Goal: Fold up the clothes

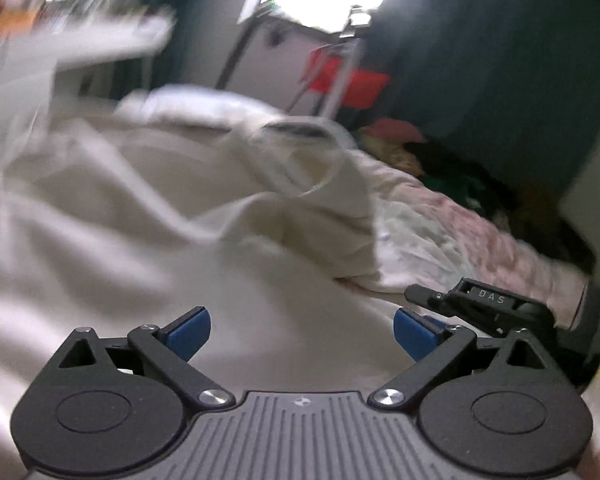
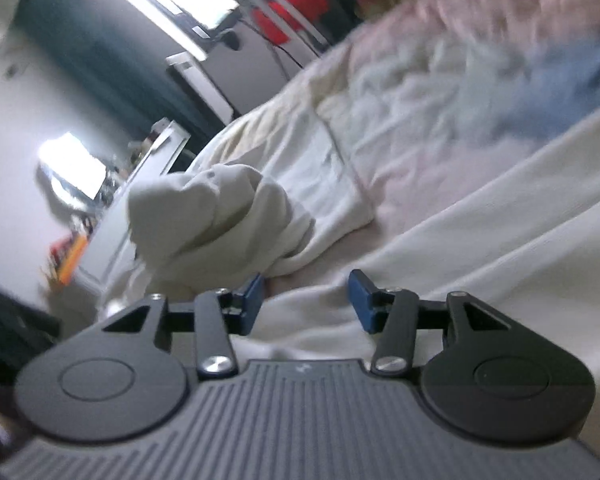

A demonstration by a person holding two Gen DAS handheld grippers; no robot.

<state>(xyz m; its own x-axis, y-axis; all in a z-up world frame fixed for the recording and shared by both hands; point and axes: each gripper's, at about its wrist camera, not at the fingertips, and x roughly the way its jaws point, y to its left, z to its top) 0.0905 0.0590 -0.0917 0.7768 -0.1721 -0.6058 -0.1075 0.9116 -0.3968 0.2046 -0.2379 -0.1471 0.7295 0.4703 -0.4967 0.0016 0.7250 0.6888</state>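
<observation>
A cream-white garment lies rumpled across the bed, its collar opening turned up toward the far side. My left gripper hovers just above the cloth, open, nothing between its blue pads. The right gripper's black body shows at the right of the left wrist view, low over the bed. In the right wrist view the same garment spreads under my right gripper, which is open with nothing between its fingers. A bunched lump of the cloth rises just ahead on the left.
The bed has a pale pink crumpled sheet. A dark pile of clothes lies at the bed's far right by a teal wall. A red chair and white furniture stand beyond the bed. A blue patch lies on the sheet.
</observation>
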